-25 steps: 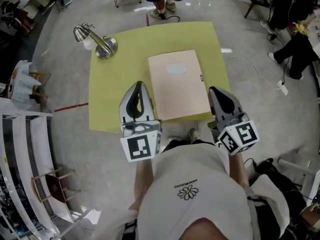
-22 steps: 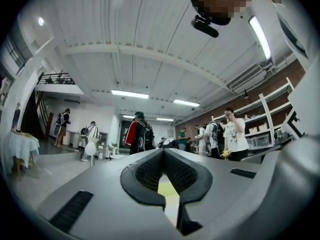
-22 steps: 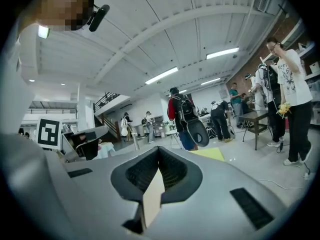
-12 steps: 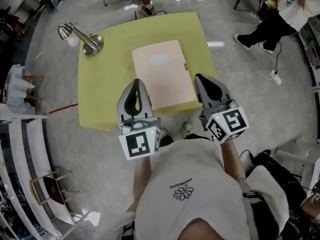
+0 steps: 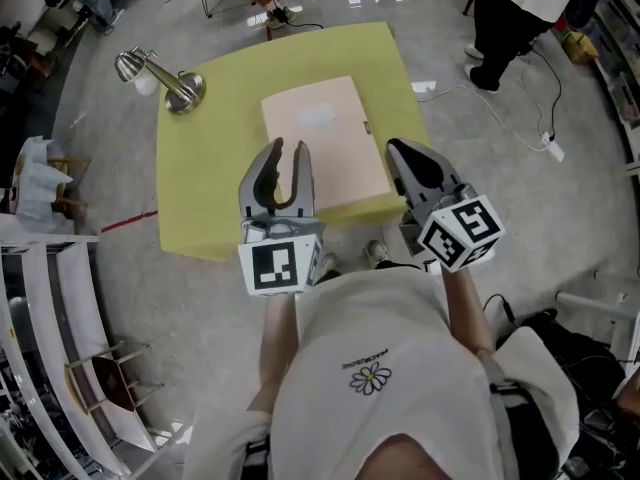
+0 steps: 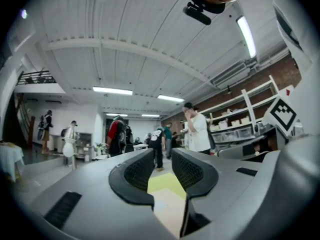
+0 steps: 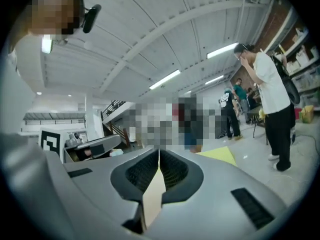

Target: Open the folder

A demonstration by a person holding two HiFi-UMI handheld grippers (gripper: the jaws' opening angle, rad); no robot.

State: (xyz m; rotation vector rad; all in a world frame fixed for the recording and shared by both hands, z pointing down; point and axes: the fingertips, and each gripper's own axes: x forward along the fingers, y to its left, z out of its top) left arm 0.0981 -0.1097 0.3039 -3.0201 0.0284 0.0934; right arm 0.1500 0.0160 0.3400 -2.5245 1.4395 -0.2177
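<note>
One closed folder (image 5: 322, 140) lies flat on the surface (image 5: 215, 173), its short side close to the near edge.
It sits right of centre, with its long axis running from near edge to far edge, slightly skewed, and bare room on its left. The left claw (image 5: 288, 150) has just been opening: its jaws are part-way apart with nothing between them, at the folder's near left corner. The right claw (image 5: 397, 150) is closed and empty over the near right corner. A lamp (image 5: 165, 76) stands at the far left corner, well apart.
</note>
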